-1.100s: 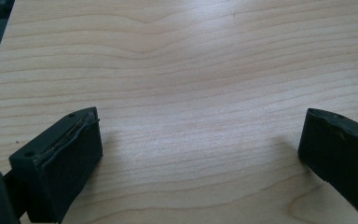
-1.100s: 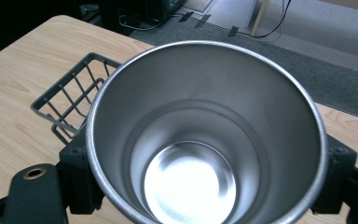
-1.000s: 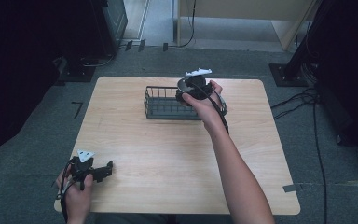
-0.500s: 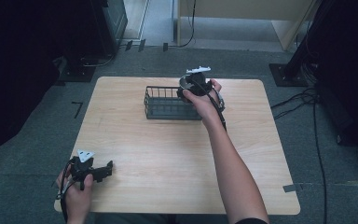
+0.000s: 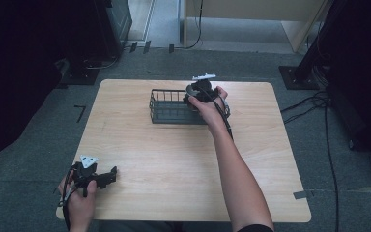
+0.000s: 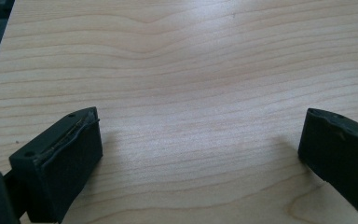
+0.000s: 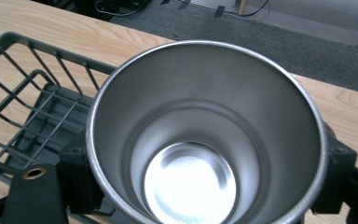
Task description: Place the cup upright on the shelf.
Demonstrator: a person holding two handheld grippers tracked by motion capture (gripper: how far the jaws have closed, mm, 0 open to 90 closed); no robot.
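While the left gripper (image 5: 110, 175) rested with its jaws spread wide over bare table (image 6: 205, 70), the right gripper (image 7: 200, 186) clasped a steel cup (image 7: 205, 140) between its jaws, above the wire basket (image 5: 166, 108). The cup could catch the basket's rim and tip if lowered off-centre.

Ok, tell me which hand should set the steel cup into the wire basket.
Right. Its tongs already grip the steel cup at the wire basket; the left tongs gape empty over the table's near corner.
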